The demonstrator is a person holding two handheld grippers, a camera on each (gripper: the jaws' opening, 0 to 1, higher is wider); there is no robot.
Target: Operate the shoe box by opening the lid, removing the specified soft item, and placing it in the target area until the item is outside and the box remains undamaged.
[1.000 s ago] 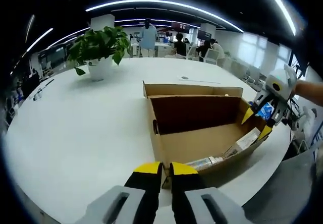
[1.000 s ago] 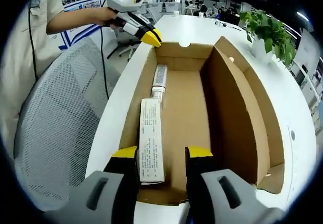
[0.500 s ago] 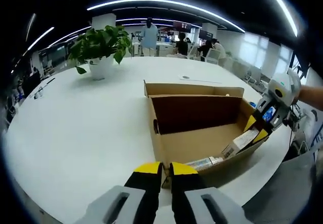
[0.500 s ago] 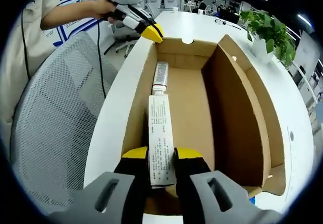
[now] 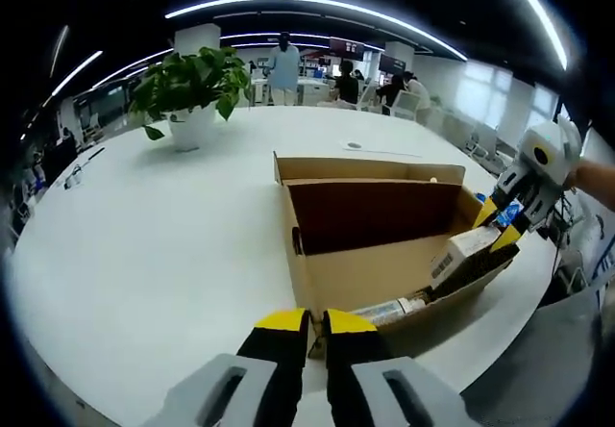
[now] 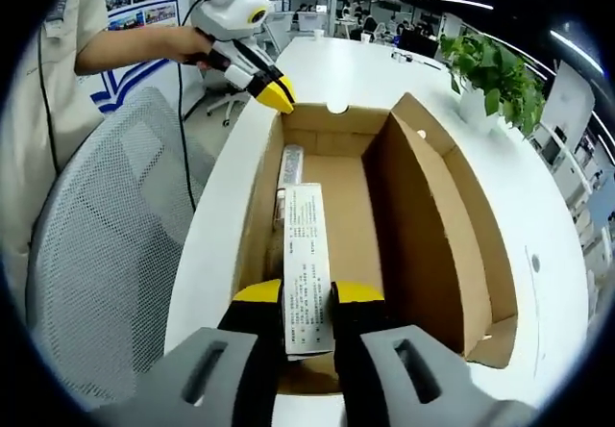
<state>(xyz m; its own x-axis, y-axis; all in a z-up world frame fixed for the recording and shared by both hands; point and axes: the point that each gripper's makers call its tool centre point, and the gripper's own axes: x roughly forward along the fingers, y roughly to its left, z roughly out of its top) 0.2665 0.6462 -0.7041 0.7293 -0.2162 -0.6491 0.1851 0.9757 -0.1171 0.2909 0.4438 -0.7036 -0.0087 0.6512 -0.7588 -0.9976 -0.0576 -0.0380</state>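
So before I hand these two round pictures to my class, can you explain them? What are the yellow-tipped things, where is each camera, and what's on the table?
No robot here: a person holds a two-jaw claw in each hand, and a fisheye camera rides on each, looking along its jaws.

In the left gripper view, the left claw rises from the bottom, jaws shut on the near corner of the open cardboard shoe box as far as I can tell. The box sits on a white table with a potted plant further back. The right claw comes in from the right.

In the right gripper view, the right claw looks down the length of the box. Its jaws are shut on a slim white printed carton, raised at one end. A tube-like item lies on the box floor. A mesh chair stands beside the table, and the person's hand holds the left claw at the far corner.
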